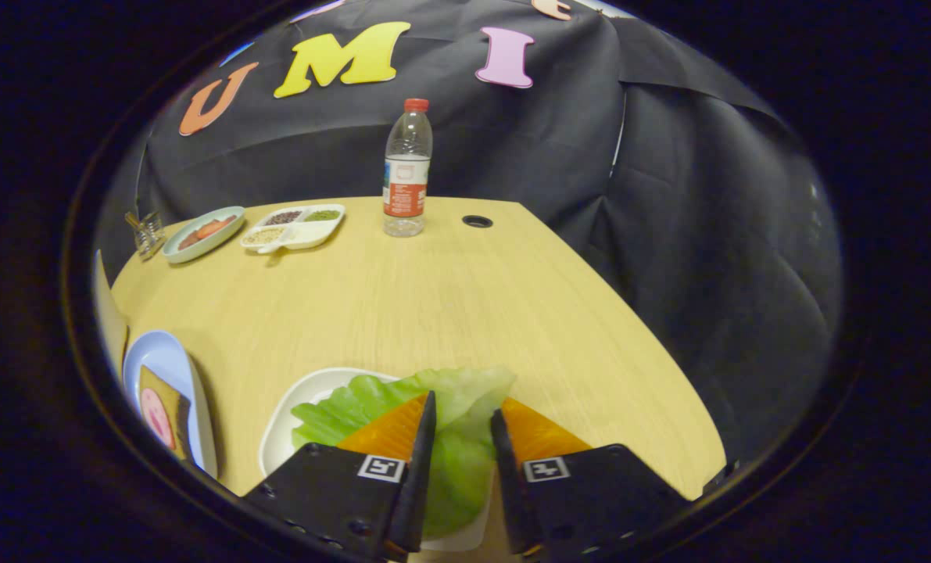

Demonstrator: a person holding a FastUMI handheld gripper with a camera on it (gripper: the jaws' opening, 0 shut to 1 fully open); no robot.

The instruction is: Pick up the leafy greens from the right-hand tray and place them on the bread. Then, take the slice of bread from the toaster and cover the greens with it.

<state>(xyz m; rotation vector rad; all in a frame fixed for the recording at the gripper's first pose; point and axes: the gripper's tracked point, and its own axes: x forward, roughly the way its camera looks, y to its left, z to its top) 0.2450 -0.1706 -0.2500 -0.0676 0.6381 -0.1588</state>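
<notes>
The leafy greens (453, 461), a pale green lettuce leaf, lie over the white tray (281, 434) right at the fingers. My gripper (463, 405) has both fingers closed in on the leaf, which fills the narrow gap between them and spreads out to the left and ahead of the tips. Whether the leaf is lifted off the tray I cannot tell. To the left of the tray, a light blue plate (170, 356) carries a slice of bread (170, 410) with a pink round piece on top.
Far across the wooden table (449, 305) stand a clear water bottle (407, 168) with a red cap, a white divided dish (297, 227) of grains, a pale green plate (203, 233) of reddish food and a small glass (148, 233). A cable hole (477, 221) lies right of the bottle.
</notes>
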